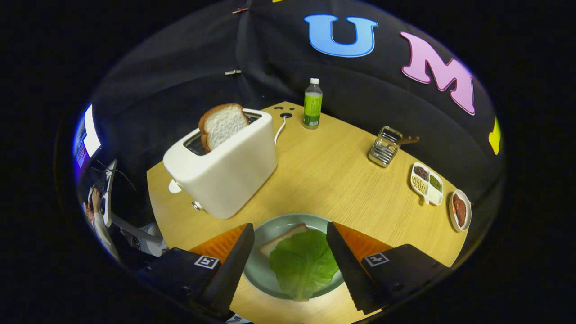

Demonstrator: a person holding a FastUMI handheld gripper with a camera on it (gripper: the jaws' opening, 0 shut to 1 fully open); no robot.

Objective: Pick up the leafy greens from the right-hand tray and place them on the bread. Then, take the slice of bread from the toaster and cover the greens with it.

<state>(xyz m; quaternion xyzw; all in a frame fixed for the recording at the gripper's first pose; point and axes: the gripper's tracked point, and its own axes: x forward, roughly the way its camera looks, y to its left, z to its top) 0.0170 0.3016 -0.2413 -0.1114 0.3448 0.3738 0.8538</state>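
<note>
Listing of items seen from the gripper view. The gripper (290, 261) is held above the pale wooden surface (328, 175), its jaws spread wide and grasping nothing. Between the fingers (234, 265) a grey-green plate (263, 274) is seen; on it a slice of bread (283, 238) is laid, and the leafy greens (303, 263) are spread over most of that slice, one corner of it left bare at 10 o'clock. Beyond the plate, at 11 o'clock, a white toaster (225, 171) is placed, with a second slice of bread (222, 125) raised from its slot. Its cord (280, 130) is run toward the far edge. At 12 o'clock a green bottle (312, 103) is stood upright. At 2 o'clock a small wire rack (384, 146) is noted, then a divided dish (426, 183) and a small round dish (460, 210), close together near the surface's edge.
</note>
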